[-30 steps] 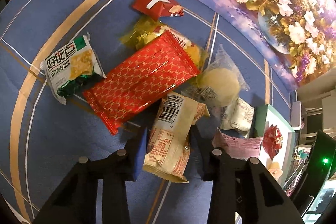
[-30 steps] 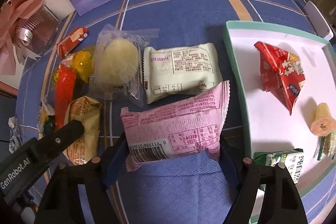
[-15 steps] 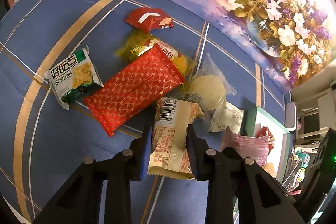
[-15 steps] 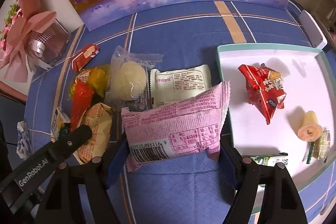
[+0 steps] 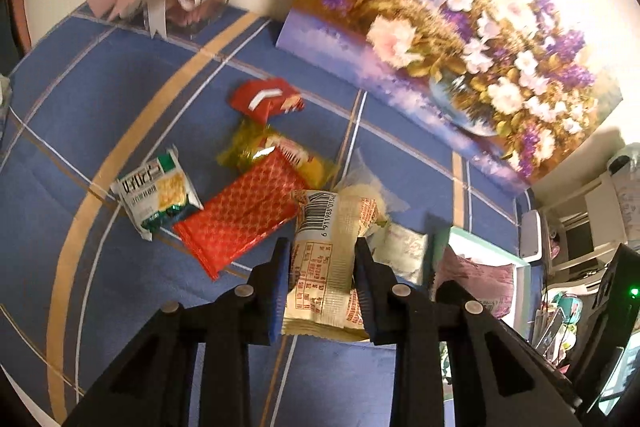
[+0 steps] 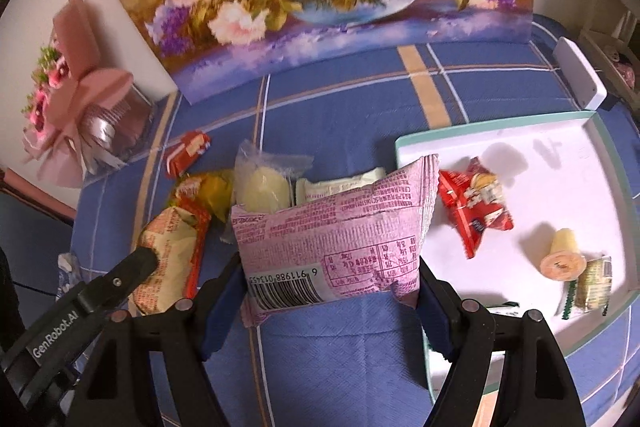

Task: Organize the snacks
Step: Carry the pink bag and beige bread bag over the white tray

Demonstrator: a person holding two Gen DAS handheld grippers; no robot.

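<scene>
A: Which step is in hand?

B: The carry, I judge. Each gripper has a snack and neither is in the tray point(image 6: 612, 143) yet. The left gripper point(image 5: 320, 279) is closed on a beige packet point(image 5: 332, 259), both pads pressed to its sides, barcode end pointing to 12 o'clock. The packet appears lifted off the worktop point(image 5: 120, 107), above the red packet point(image 5: 244, 211).

A: And the right?

B: The right gripper point(image 6: 332, 291) is closed on a pink packet point(image 6: 336, 223), held upright between the pads, barcode toward the camera. In the right wrist view the tray lies at about 3 o'clock of it, with a red bag point(image 6: 472, 203), a small roll point(image 6: 562, 255) and a little sachet point(image 6: 592, 279) already inside.

A: What does the next move call for?

B: Probably swinging the pink packet toward 3 o'clock, over the near tray rim, and letting it down on bare white floor short of the red bag. The beige packet would follow; the left gripper sits at 9 o'clock of the right one, so the two need to stay apart.

A: What is left on the worktop?

B: A green packet point(image 5: 154, 193), a yellow bag point(image 5: 248, 147), a small red packet point(image 5: 264, 99), a clear-wrapped cake point(image 6: 262, 183) and a white packet point(image 6: 340, 181).
</scene>
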